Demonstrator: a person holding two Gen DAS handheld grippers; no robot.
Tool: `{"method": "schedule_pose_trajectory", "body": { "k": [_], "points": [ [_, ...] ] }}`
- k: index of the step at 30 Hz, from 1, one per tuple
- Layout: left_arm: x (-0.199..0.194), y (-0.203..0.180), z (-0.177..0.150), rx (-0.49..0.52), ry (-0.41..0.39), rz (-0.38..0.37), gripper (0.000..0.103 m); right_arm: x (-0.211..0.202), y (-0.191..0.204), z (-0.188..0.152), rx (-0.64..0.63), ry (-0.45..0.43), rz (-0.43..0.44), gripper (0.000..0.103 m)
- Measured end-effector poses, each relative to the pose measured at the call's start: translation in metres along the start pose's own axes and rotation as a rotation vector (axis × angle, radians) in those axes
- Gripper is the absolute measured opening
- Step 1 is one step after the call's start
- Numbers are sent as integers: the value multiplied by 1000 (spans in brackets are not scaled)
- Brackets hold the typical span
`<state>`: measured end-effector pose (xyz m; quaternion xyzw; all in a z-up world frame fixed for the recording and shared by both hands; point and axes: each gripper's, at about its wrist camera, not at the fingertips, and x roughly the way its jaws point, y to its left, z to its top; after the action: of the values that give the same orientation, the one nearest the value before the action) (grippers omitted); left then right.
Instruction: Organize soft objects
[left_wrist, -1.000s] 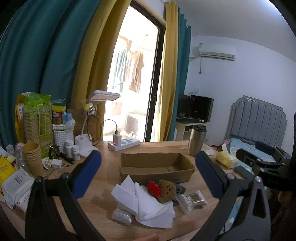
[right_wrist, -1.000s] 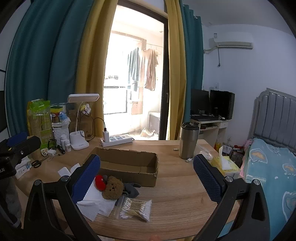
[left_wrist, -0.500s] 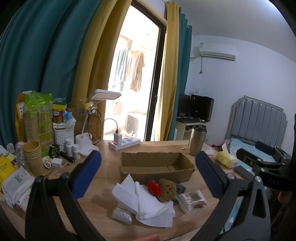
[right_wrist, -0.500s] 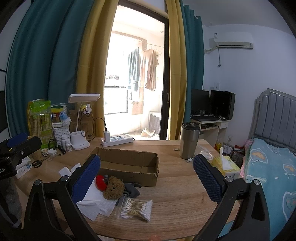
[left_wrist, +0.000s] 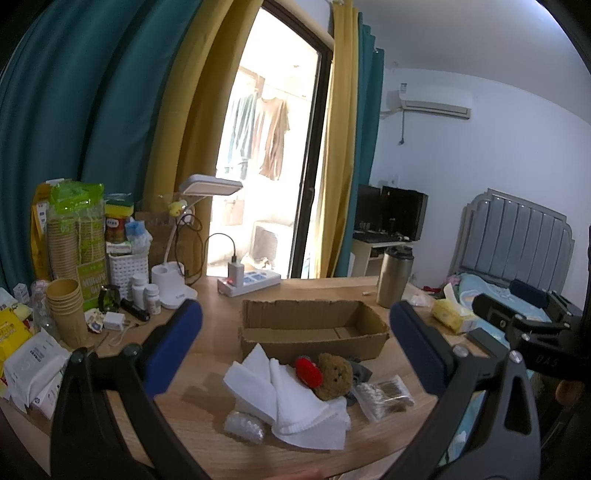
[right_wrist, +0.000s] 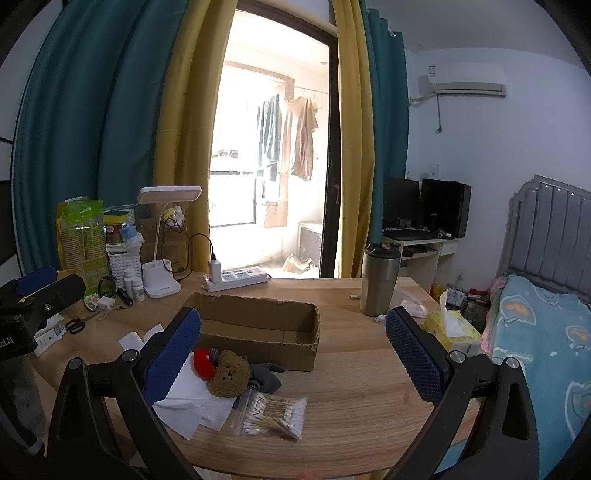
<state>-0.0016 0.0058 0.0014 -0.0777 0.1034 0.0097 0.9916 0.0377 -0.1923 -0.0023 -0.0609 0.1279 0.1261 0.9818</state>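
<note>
A low open cardboard box stands mid-table, and nothing shows inside it. In front of it lie white cloths, a brown teddy bear with a red plush piece, a grey fabric item, a bag of cotton swabs and a small bubble-wrap roll. My left gripper is open and empty, above the table's near edge. My right gripper is open and empty, to the right.
A steel tumbler, a tissue pack, a power strip, a desk lamp, paper cups, bottles, scissors and packets crowd the table's back and left. A bed stands to the right.
Both grippers have shifted only slightly. Nothing on the table has moved.
</note>
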Motion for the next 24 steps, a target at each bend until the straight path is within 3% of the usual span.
{"method": "schedule_pose_trajectory", "body": {
  "k": [24],
  "points": [
    [1,0,-6,0,8,11,102,0,-1,0,1,2,2,103]
  ]
}}
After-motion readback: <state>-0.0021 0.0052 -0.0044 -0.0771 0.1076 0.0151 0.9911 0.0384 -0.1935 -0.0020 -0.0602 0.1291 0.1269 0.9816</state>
